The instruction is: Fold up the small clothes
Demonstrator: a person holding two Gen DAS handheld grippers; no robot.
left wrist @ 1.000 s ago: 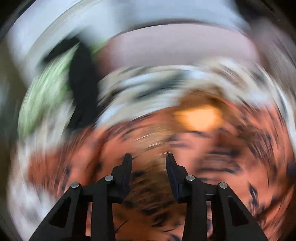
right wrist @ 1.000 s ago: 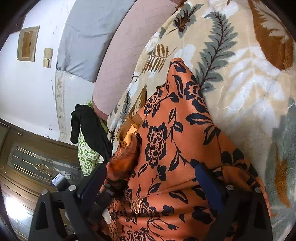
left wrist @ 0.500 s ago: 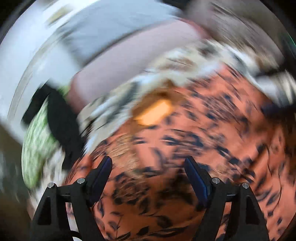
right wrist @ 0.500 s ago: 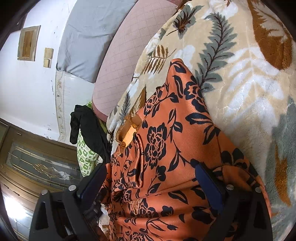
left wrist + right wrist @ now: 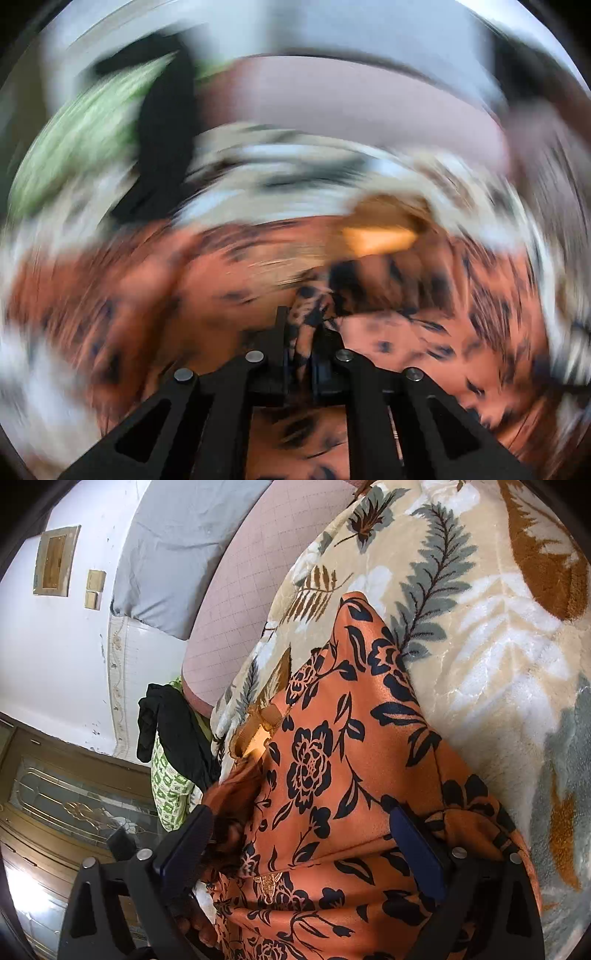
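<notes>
An orange garment with a black flower print (image 5: 332, 760) lies on a cream leaf-patterned blanket (image 5: 480, 635). It has an orange label at its collar (image 5: 258, 734). My right gripper (image 5: 303, 845) is open and hovers over the garment, one finger on each side of a wide stretch of cloth. The left wrist view is badly blurred. My left gripper (image 5: 306, 332) is shut on a bunched fold of the orange garment (image 5: 314, 310). In the right wrist view the garment's left edge (image 5: 236, 797) is lifted and bunched.
A pink quilted mattress (image 5: 266, 576) and a grey pillow (image 5: 184, 542) lie beyond the blanket. A black cloth (image 5: 177, 738) hangs over a green-and-white bag (image 5: 168, 794) beside the bed. A wooden door with glass (image 5: 66, 805) is at the left.
My left gripper went from half open to wide open, and is now shut on a fold of the garment. The garment's left edge has risen. My right gripper has not moved.
</notes>
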